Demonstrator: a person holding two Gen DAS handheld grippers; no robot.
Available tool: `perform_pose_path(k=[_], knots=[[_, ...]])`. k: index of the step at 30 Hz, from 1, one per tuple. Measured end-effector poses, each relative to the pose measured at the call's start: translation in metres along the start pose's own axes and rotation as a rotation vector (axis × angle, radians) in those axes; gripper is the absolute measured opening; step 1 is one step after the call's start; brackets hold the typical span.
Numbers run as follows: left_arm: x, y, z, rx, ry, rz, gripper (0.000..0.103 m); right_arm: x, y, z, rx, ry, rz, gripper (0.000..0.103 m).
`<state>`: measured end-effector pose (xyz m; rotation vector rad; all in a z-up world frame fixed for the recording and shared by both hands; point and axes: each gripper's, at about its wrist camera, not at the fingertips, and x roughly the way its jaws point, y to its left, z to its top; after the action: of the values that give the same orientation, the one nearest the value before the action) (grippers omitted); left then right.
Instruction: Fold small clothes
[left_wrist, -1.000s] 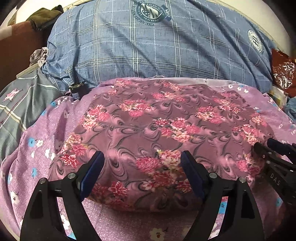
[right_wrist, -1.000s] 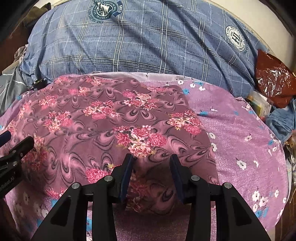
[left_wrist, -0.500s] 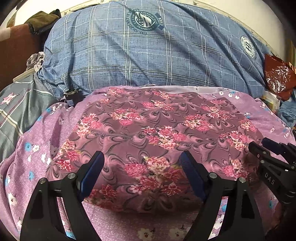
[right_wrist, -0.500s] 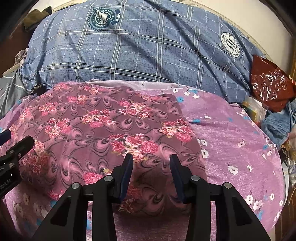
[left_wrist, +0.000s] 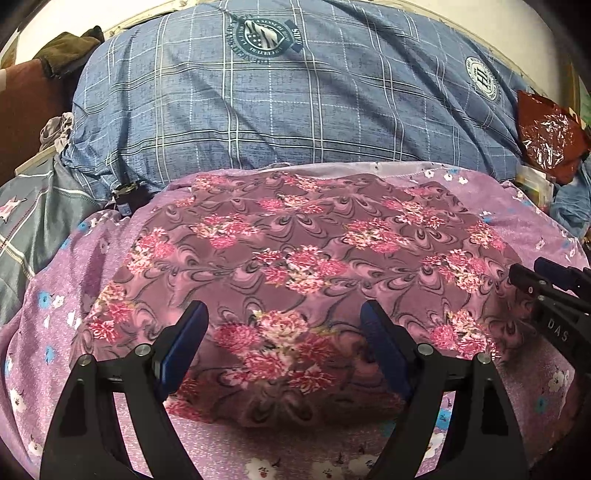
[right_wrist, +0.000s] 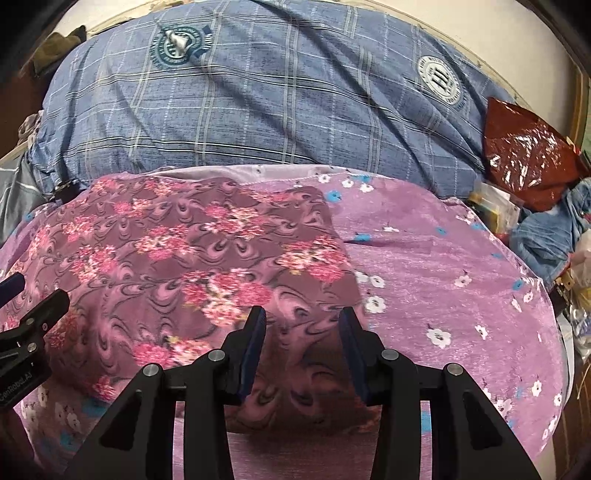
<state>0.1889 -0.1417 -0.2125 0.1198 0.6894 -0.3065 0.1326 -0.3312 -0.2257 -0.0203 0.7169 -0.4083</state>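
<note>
A mauve garment with pink flowers (left_wrist: 295, 258) lies folded flat on a purple flowered bedsheet (left_wrist: 55, 288); it also shows in the right wrist view (right_wrist: 192, 258). My left gripper (left_wrist: 284, 332) is open and empty above the garment's near edge. My right gripper (right_wrist: 299, 332) is open and empty above the garment's near right corner. The right gripper also shows at the right edge of the left wrist view (left_wrist: 546, 280). The left gripper shows at the left edge of the right wrist view (right_wrist: 33, 306).
A big blue plaid pillow (left_wrist: 280, 110) lies behind the garment. A grey striped cloth (left_wrist: 33, 221) is at the left. A red plastic bag (right_wrist: 524, 155) and blue denim (right_wrist: 546, 236) sit in clutter at the right bed edge.
Both grippers have drawn back and up from the garment, so it looks smaller and farther. The garment lies still. Both jaws stay open.
</note>
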Motion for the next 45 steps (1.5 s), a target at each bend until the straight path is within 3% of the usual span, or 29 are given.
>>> perform_pose_path(k=[7,27,45], knots=[[0.003,-0.009,0.000,0.017,0.004,-0.005,0.085,0.002,-0.011,-0.001,0.018,0.012,0.005,0.043],[-0.002,0.008,0.003,-0.025,-0.007,-0.012,0.085,0.002,0.023,-0.003,-0.090,0.008,0.011,0.043],[-0.004,0.009,0.004,-0.025,-0.014,-0.018,0.085,0.001,0.025,-0.003,-0.095,0.000,0.008,0.043]])
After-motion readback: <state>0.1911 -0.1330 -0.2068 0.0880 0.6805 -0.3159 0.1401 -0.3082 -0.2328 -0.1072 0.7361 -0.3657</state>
